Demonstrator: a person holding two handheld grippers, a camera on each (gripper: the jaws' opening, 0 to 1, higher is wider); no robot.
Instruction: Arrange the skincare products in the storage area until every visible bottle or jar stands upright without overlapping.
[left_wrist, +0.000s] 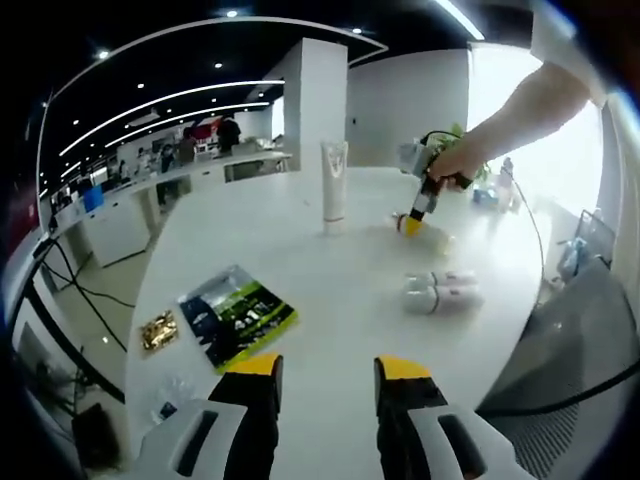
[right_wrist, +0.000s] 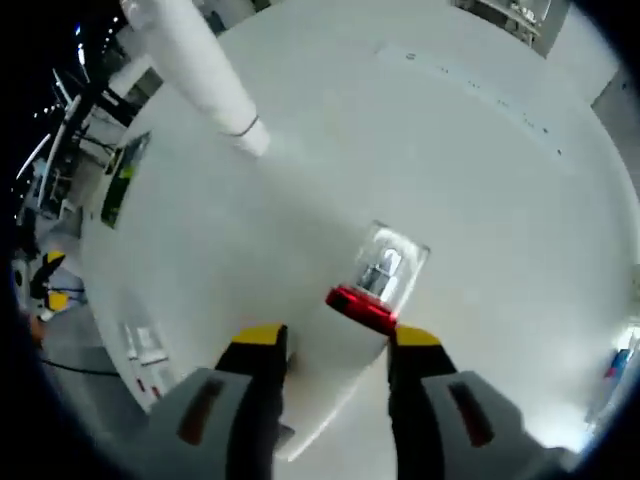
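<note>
Legibly nothing | booklet lower left, print unreadable | left gripper wide | right gripper holding red-collared bottle, label blurred

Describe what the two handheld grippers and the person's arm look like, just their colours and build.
The left gripper has black jaws with yellow tips on light grey bodies with dark slots. The right gripper is built the same; seen from the left gripper view it shows a yellow tip and a green cable. The person's forearm is bare, no sleeve visible.
</note>
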